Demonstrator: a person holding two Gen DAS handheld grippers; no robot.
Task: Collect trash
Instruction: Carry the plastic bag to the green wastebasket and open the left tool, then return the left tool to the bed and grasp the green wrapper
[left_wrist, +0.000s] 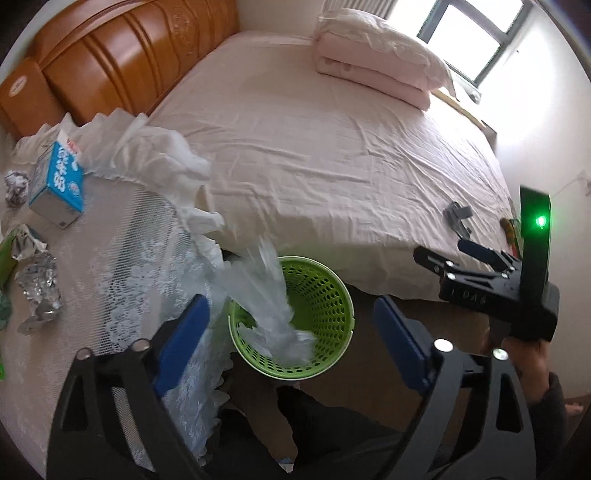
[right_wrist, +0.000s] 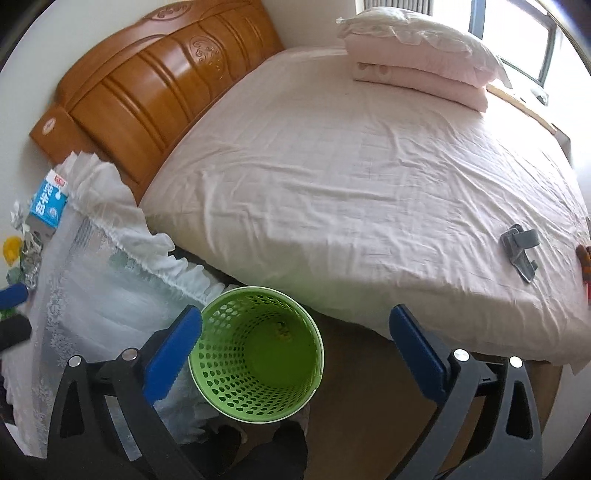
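Observation:
A green perforated wastebasket (left_wrist: 325, 295) stands on the floor between the bed and a lace-covered side table; it also shows in the right wrist view (right_wrist: 255, 369). A clear crumpled plastic bag (left_wrist: 269, 306), blurred, is in the air dropping into its mouth. My left gripper (left_wrist: 291, 339) is open and empty just above the basket. My right gripper (right_wrist: 295, 354) is open and empty over the basket; it also shows in the left wrist view (left_wrist: 450, 254). On the table lie a blue-and-white milk carton (left_wrist: 57, 182), crumpled foil (left_wrist: 37, 280) and a green wrapper (left_wrist: 7, 254).
A bed with a pink sheet (left_wrist: 332, 147) fills the middle, with a wooden headboard (left_wrist: 110, 55) and folded bedding (left_wrist: 376, 62) at its far side. A grey clip-like object (right_wrist: 519, 247) lies near the bed's right edge. A white lace cloth (left_wrist: 129, 258) covers the side table.

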